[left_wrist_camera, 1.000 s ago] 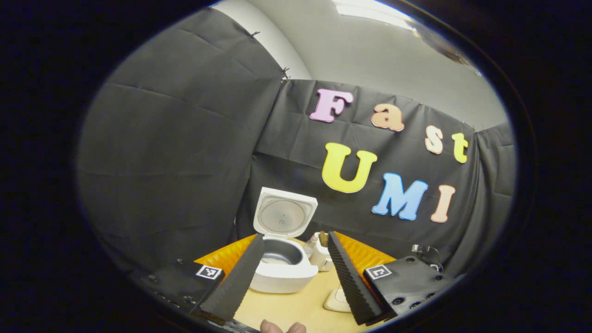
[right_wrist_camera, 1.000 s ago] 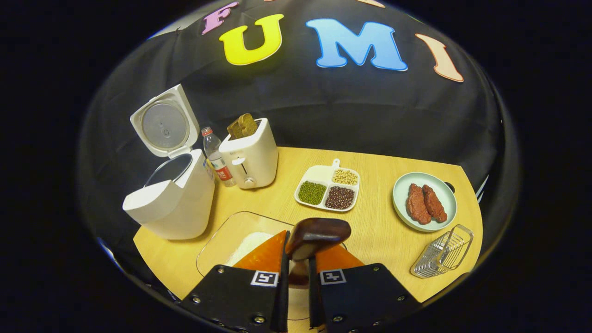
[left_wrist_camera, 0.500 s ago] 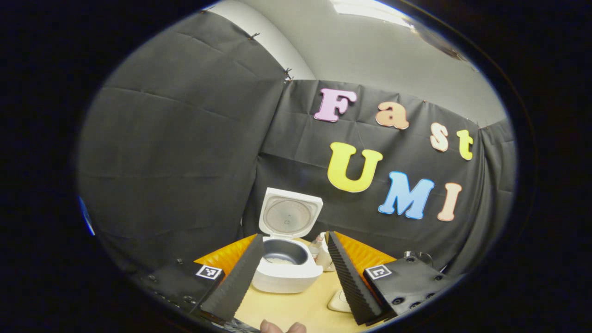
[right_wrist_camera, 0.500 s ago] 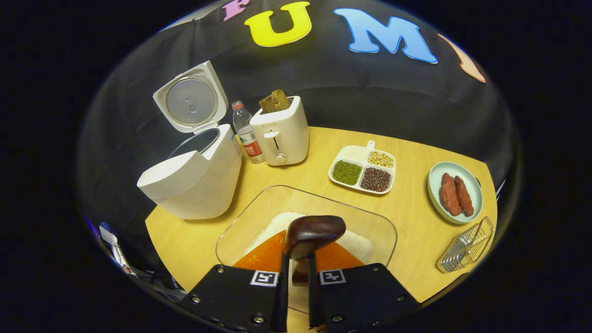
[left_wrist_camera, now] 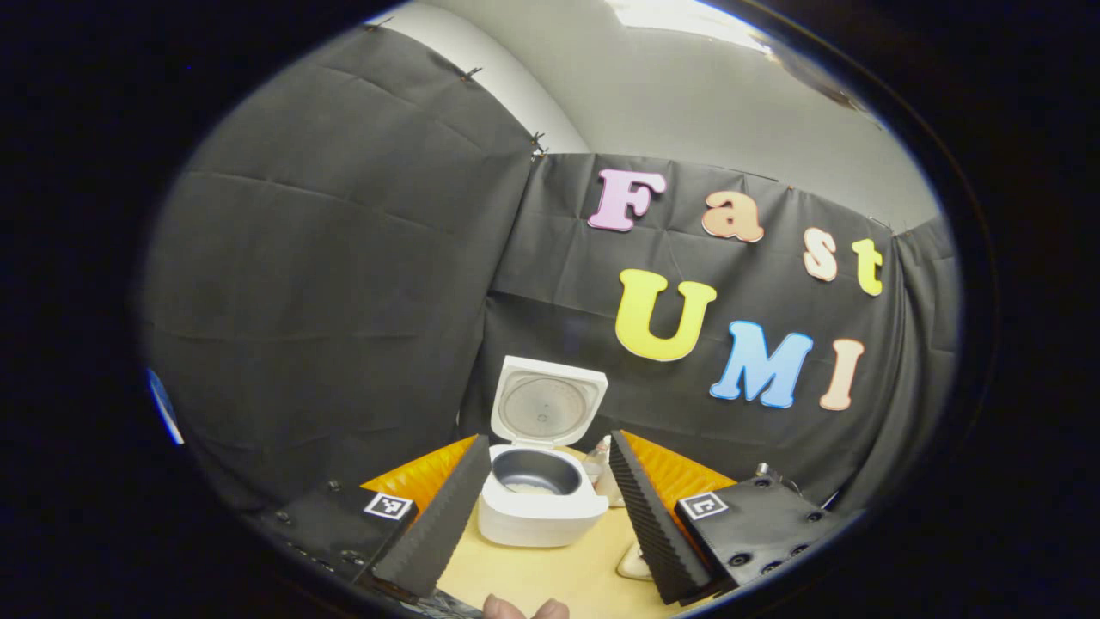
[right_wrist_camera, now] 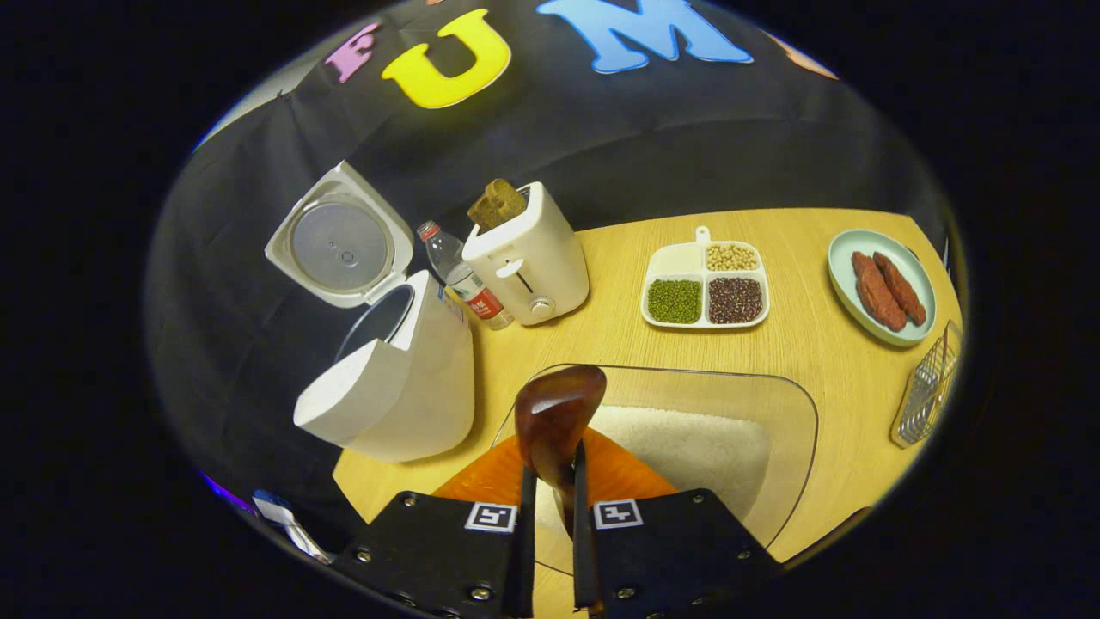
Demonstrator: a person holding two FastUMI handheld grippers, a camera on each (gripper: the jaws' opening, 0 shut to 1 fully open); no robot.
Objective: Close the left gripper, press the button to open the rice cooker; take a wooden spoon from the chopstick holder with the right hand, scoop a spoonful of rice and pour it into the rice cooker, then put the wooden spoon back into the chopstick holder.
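Pale wood-grain table (right_wrist_camera: 799,361) under black cloth walls. At bottom centre of the right gripper view, right gripper (right_wrist_camera: 550,507) clamped narrow on one wooden spoon (right_wrist_camera: 557,413), its glossy dark oval bowl tipped up over white rice (right_wrist_camera: 687,447) heaped in one clear rounded tray (right_wrist_camera: 795,413). Left of centre, one smooth white rice cooker (right_wrist_camera: 404,387), round-lined lid up. Beyond: one bottle (right_wrist_camera: 455,273), one toaster (right_wrist_camera: 528,258), one divided dish (right_wrist_camera: 705,288), one pale green plate (right_wrist_camera: 872,275), one wire chopstick holder (right_wrist_camera: 924,391) at right edge. Low in the left gripper view, left gripper (left_wrist_camera: 550,499) spread wide, ridged fingers (left_wrist_camera: 443,524) framing the cooker.
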